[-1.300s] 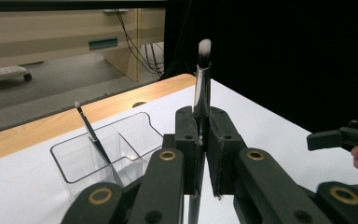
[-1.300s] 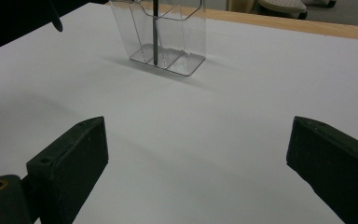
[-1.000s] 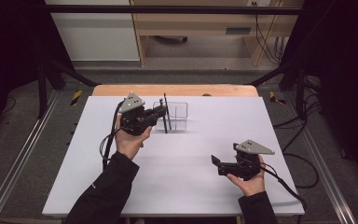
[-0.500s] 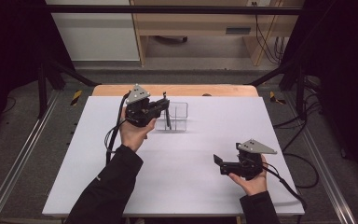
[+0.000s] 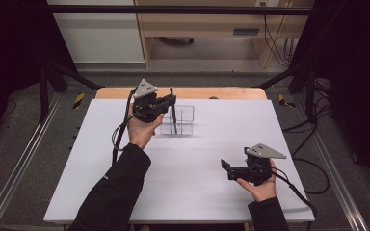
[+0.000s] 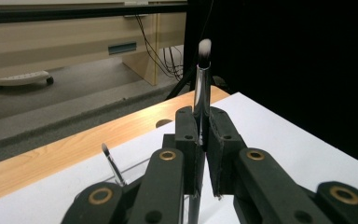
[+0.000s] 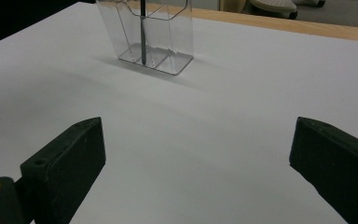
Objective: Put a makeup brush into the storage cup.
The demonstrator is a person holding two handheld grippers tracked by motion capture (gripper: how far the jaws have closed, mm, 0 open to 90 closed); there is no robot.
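Since a second ago, the left gripper has travelled away from the person along the white table, carrying its brush from the near left edge of the clear organizer to a spot right over it, while the right gripper has kept its place at the near right of the table. In the left gripper view the jaws are clamped tight on a makeup brush, their pads pressed against its shiny metal ferrule, with the pale bristle tip standing upright above them and the dark handle running down below. From the high view the handle reaches down into the organizer, which stands at the far middle of the table close to the wooden edge; whether its lower end touches the floor of a compartment is hard to tell, though the right gripper view shows a dark stem standing in the organizer's middle section almost down to its base. A second, smaller brush leans beside the left jaw in the left gripper view, apparently resting in the organizer too. In its own view the right gripper's jaws stand wide apart with nothing but bare table between them; it points toward the organizer, well apart from it, resting in the person's right hand.
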